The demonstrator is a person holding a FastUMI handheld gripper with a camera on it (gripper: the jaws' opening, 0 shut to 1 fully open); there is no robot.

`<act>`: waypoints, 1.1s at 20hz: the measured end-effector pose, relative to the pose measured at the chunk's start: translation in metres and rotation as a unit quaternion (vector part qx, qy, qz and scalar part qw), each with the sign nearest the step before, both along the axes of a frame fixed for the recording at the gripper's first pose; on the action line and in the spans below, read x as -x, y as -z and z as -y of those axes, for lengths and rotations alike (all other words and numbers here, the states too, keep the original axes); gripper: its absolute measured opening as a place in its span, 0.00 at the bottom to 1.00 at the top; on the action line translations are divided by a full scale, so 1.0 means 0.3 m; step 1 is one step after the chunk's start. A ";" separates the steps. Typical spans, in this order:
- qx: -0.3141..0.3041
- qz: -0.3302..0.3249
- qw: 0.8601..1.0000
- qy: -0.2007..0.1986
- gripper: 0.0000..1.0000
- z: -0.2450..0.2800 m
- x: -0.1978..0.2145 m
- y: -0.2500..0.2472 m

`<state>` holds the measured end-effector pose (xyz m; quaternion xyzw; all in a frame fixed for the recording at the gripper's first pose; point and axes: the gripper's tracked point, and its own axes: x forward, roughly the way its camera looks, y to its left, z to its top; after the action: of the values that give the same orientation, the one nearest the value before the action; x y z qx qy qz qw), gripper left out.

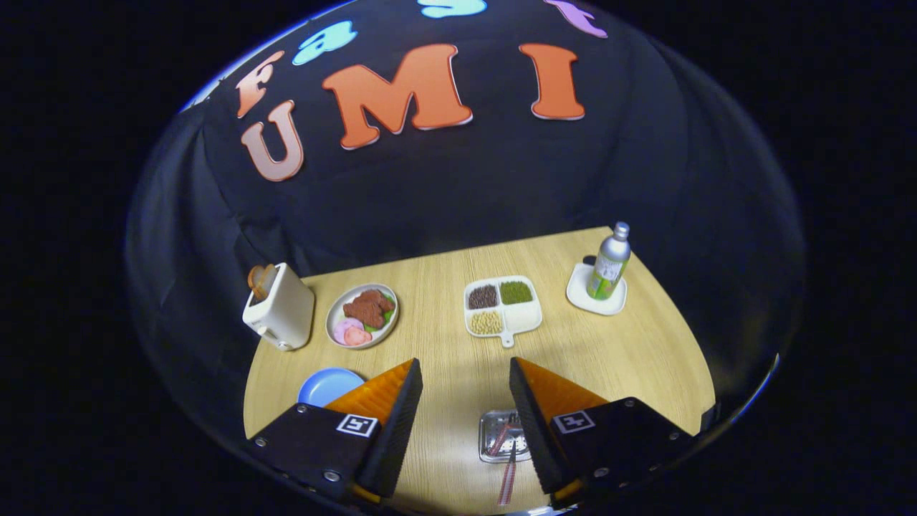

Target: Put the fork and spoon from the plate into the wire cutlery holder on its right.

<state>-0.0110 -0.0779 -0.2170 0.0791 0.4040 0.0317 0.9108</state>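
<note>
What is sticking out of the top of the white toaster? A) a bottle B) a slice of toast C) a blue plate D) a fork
B: a browned slice of toast pokes up from the toaster, well beyond the open gripper.

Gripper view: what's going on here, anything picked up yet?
Nothing picked up yet. The hand-held gripper hangs open above the wooden table, holding nothing. Low between its fingers sits a small clear tray with cutlery lying on it, a striped handle sticking out toward the camera. Beyond the fingers are a divided dish of beans, a plate of food, a toaster, a blue plate and a bottle on a white coaster. I can't make out the wire holder.
</note>
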 end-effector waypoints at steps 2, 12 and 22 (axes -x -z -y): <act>0.033 0.053 0.998 0.002 0.81 0.016 -0.046 -0.072; 0.102 0.287 0.953 -0.005 0.94 -0.037 -0.137 -0.526; 0.061 0.391 0.918 0.008 0.97 -0.100 -0.150 -0.810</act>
<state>0.0341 -0.0478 0.0260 0.0077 0.0160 0.0282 0.9994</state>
